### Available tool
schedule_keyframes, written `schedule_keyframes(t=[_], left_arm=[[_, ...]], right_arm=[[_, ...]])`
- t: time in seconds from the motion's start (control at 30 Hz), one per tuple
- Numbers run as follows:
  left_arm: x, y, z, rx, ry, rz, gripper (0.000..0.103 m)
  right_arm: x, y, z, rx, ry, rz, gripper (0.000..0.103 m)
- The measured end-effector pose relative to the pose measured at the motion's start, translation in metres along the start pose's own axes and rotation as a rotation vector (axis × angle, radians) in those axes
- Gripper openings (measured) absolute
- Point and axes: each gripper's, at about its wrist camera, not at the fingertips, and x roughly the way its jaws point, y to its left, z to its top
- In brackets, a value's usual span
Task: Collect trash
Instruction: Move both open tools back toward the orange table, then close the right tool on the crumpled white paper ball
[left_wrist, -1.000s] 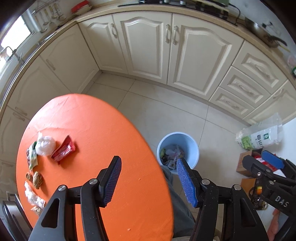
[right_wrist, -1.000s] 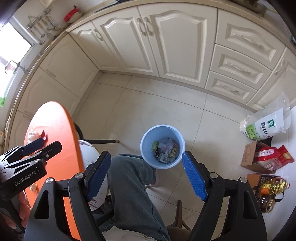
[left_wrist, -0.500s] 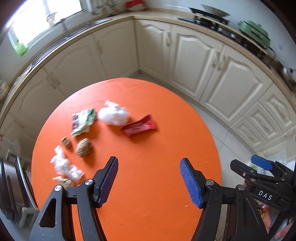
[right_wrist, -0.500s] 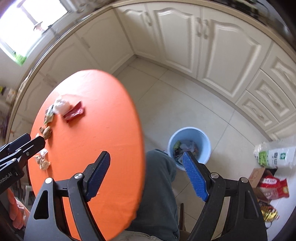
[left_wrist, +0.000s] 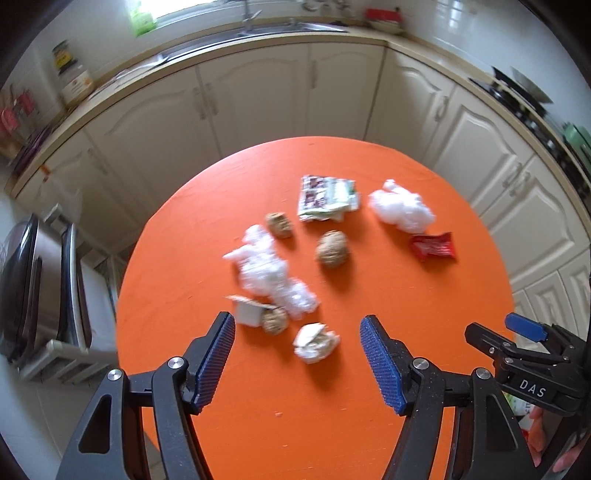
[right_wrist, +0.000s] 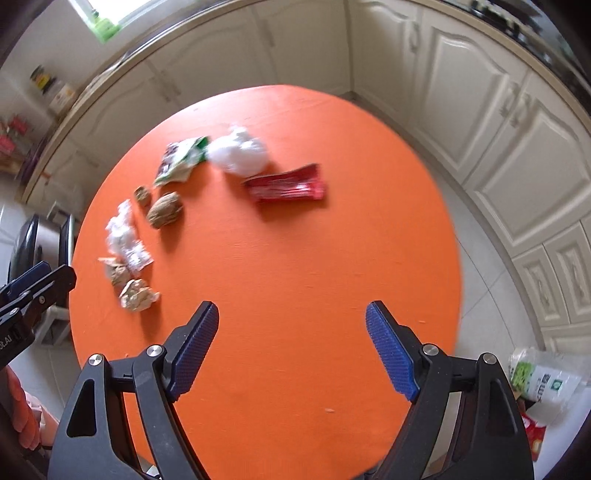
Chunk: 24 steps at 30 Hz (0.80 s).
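Trash (left_wrist: 317, 342) on table (left_wrist: 332, 424); rice bag (right_wrist: 543, 380) right view only; both tools agape, empty.

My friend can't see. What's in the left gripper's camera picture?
An open, empty left gripper hovers over a round orange table scattered with trash: a crumpled paper ball, clear plastic, walnuts, a red wrapper.

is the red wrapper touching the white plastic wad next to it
Apart. The right wrist view shows orange cloth between the red wrapper and the white plastic wad.
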Motion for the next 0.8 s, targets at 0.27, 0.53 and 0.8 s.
schedule_keyframes(t=[0.27, 0.53, 0.8], left_arm=[[0.01, 0.08, -0.021, -0.137, 0.039, 0.032, 0.066], [0.031, 0.132, -0.046, -0.238, 0.093, 0.032, 0.066], [0.04, 0.144, -0.047, -0.276, 0.099, 0.004, 0.066]], right_arm=[[0.031, 0.095, 0.0, -0.205, 0.067, 0.019, 0.084], [0.071, 0.161, -0.001, -0.328, 0.14, 0.008, 0.082], [0.094, 0.17, -0.008, -0.375, 0.204, -0.019, 0.031]])
